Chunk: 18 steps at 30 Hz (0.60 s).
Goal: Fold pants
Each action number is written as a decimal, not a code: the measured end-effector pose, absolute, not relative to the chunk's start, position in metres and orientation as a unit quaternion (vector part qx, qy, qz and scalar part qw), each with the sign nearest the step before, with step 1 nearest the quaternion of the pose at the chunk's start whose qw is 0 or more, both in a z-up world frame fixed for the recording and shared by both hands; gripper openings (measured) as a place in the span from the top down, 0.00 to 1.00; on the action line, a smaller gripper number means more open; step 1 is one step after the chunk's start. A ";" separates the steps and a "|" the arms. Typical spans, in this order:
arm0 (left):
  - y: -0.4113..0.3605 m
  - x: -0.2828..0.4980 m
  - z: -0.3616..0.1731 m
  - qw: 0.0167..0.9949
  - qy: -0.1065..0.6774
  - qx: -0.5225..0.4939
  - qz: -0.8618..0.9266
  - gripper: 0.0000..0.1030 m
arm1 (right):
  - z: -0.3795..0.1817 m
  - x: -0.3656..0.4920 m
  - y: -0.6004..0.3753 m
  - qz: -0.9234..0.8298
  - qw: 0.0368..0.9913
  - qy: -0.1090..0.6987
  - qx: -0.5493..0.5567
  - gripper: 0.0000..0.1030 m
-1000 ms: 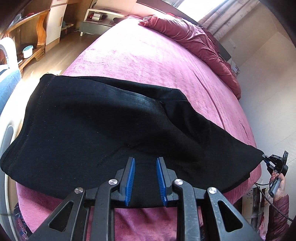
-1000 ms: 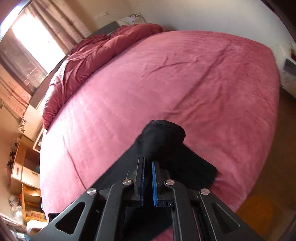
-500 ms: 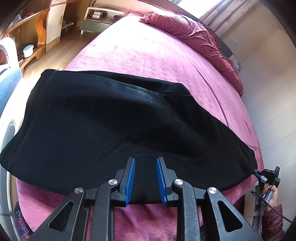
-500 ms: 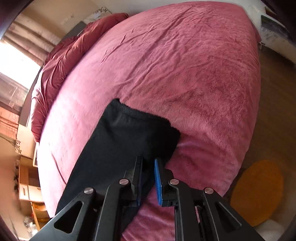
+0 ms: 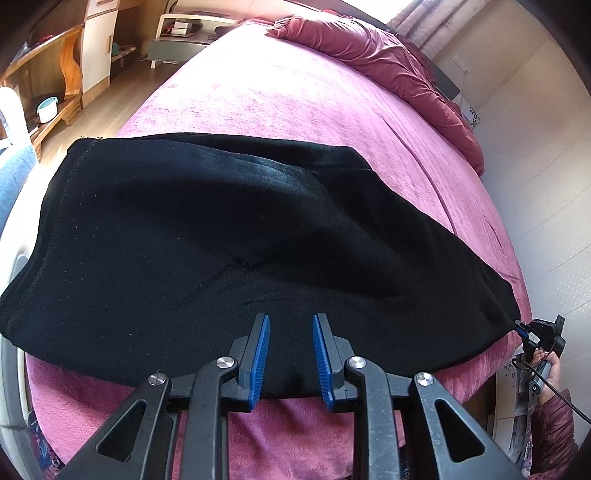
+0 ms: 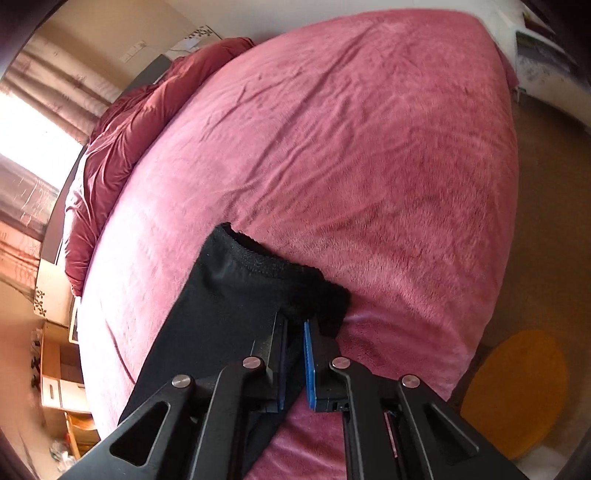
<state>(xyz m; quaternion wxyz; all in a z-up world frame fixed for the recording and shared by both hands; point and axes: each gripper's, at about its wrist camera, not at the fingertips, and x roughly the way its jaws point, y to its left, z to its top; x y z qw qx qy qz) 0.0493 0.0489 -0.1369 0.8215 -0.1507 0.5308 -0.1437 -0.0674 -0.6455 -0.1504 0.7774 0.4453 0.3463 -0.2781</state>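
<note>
Black pants (image 5: 221,240) lie spread across the near end of the pink bed (image 5: 295,92), with the waist at the left and the leg running off to the right. My left gripper (image 5: 290,319) hovers over their near edge; its blue pads stand apart and nothing is pinched between them. In the right wrist view the leg cuff (image 6: 258,266) rests near the bed's edge (image 6: 424,332). My right gripper (image 6: 294,319) is closing its jaws on the cuff's near corner, with black fabric between the pads. The right gripper (image 5: 522,328) and the hand holding it also show at the far right of the left wrist view.
A crumpled dark red duvet (image 5: 388,62) is heaped at the head of the bed. A low white bench (image 5: 181,33) and wooden shelves (image 5: 55,74) stand on the floor beyond the left side. A round orange stool (image 6: 517,391) sits on the floor by the bed's corner.
The right gripper came down with the bunched, lifted cuff, and the leg now lies flat at the bed's edge. The left gripper stayed in place.
</note>
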 end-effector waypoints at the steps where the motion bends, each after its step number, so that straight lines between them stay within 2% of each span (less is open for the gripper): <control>1: 0.049 0.049 -0.136 0.822 0.529 -0.150 -0.144 0.76 | -0.148 -0.070 -0.646 -0.280 0.779 0.346 0.442 0.93; 2: 0.049 0.049 -0.135 0.823 0.528 -0.150 -0.145 0.76 | -0.149 -0.070 -0.647 -0.284 0.777 0.352 0.438 0.94; 3: 0.048 0.051 -0.135 0.823 0.528 -0.149 -0.147 0.76 | -0.154 -0.069 -0.649 -0.303 0.769 0.369 0.424 1.00; 6: 0.047 0.049 -0.136 0.822 0.529 -0.146 -0.150 0.76 | -0.179 -0.076 -0.661 -0.337 0.733 0.399 0.436 1.00; 9: 0.046 0.049 -0.135 0.822 0.530 -0.142 -0.151 0.76 | -0.183 -0.091 -0.660 -0.331 0.735 0.369 0.463 0.95; 12: 0.044 0.049 -0.135 0.822 0.530 -0.140 -0.154 0.76 | -0.179 -0.106 -0.653 -0.311 0.745 0.336 0.485 0.95; 13: 0.043 0.050 -0.136 0.822 0.531 -0.140 -0.153 0.76 | -0.177 -0.109 -0.652 -0.311 0.749 0.327 0.486 0.93; 15: 0.041 0.050 -0.137 0.820 0.533 -0.142 -0.155 0.76 | -0.176 -0.112 -0.651 -0.295 0.752 0.308 0.503 0.73; 18: 0.039 0.050 -0.138 0.819 0.534 -0.141 -0.158 0.76 | -0.174 -0.107 -0.649 -0.288 0.759 0.301 0.500 0.67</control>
